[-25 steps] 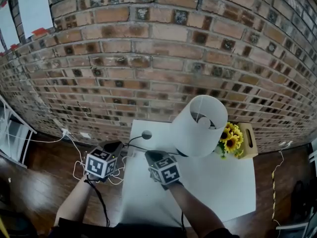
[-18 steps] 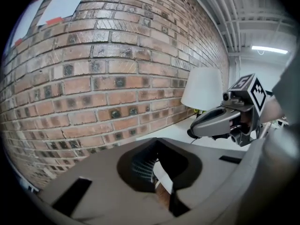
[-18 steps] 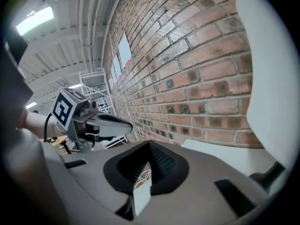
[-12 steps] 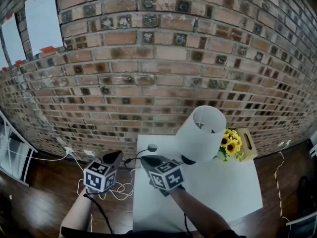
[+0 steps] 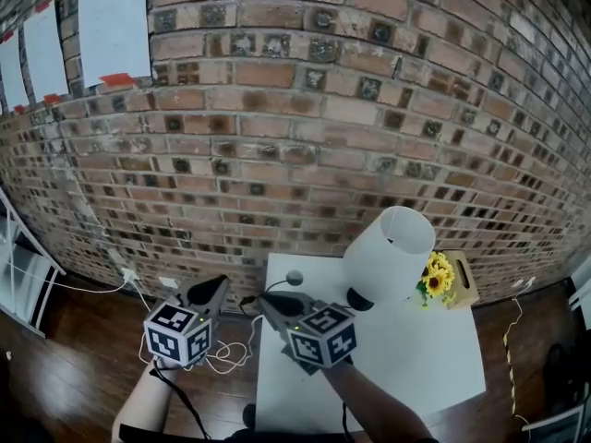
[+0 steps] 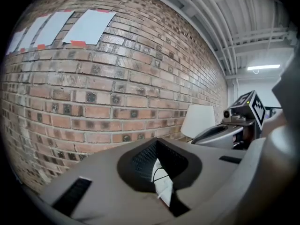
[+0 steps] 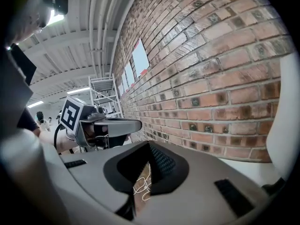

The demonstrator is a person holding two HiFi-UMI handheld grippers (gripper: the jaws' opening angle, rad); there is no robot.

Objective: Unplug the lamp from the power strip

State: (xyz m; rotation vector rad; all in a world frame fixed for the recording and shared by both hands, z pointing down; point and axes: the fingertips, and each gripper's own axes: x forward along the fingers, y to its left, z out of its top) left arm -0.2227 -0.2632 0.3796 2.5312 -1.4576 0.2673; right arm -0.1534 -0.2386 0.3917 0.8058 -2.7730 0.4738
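Note:
The lamp, with its white shade [image 5: 388, 247] and dark base [image 5: 358, 298], stands at the back of the white table [image 5: 416, 358] against the brick wall. Its black cord [image 5: 254, 295] runs off the table's left edge toward the floor. I cannot make out a power strip for certain. My left gripper [image 5: 214, 286] is shut and empty, held over the floor left of the table. My right gripper [image 5: 263, 300] is also shut and empty, over the table's back left corner, pointing at the left one. Each shows in the other's view: right gripper [image 6: 225, 132], left gripper [image 7: 108, 125].
Loose white cables [image 5: 231, 349] lie on the wooden floor beside the table. Two small white blocks [image 5: 129, 273] sit at the foot of the wall. A wooden box [image 5: 459, 268] of sunflowers [image 5: 434, 273] stands right of the lamp. A small grey ball [image 5: 294, 277] sits near the table's back edge.
The head view has tilted up, so more wall shows. Both grippers sit lower in the picture, still shut, and the right gripper's jaws now point left toward the left gripper.

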